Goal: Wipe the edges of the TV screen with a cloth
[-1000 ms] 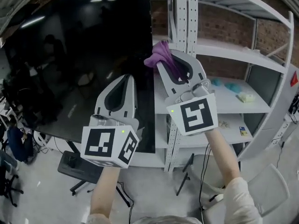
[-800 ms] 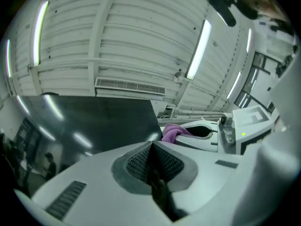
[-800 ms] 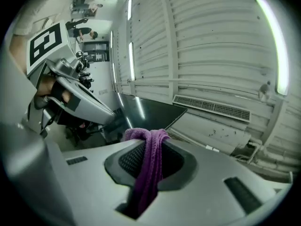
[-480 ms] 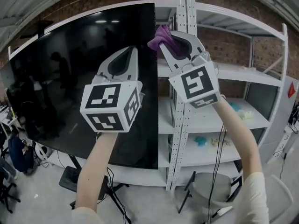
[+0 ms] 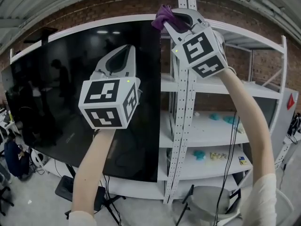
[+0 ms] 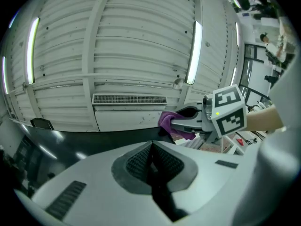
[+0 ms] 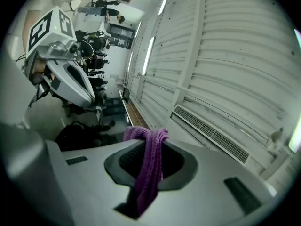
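A large black TV screen (image 5: 61, 102) fills the left of the head view; its top right corner (image 5: 157, 21) is near the shelving post. My right gripper (image 5: 165, 18) is raised to that corner, shut on a purple cloth (image 5: 163, 14) that bunches out past its tips. In the right gripper view the cloth (image 7: 149, 166) hangs between the closed jaws. My left gripper (image 5: 123, 51) is held up in front of the screen's upper right part, shut with nothing in it (image 6: 151, 150). The left gripper view shows the cloth (image 6: 170, 121) at the screen's top edge.
White metal shelving (image 5: 221, 126) stands right of the TV, its perforated post (image 5: 181, 126) beside the screen edge, with small teal items (image 5: 221, 118) on a shelf. A corrugated ceiling (image 6: 117, 46) with strip lights is overhead. A chair (image 5: 207, 201) sits below the shelves.
Both grippers have risen along the TV's right edge. The right gripper with the cloth went from mid-height up to the top right corner. The head view tilted upward.
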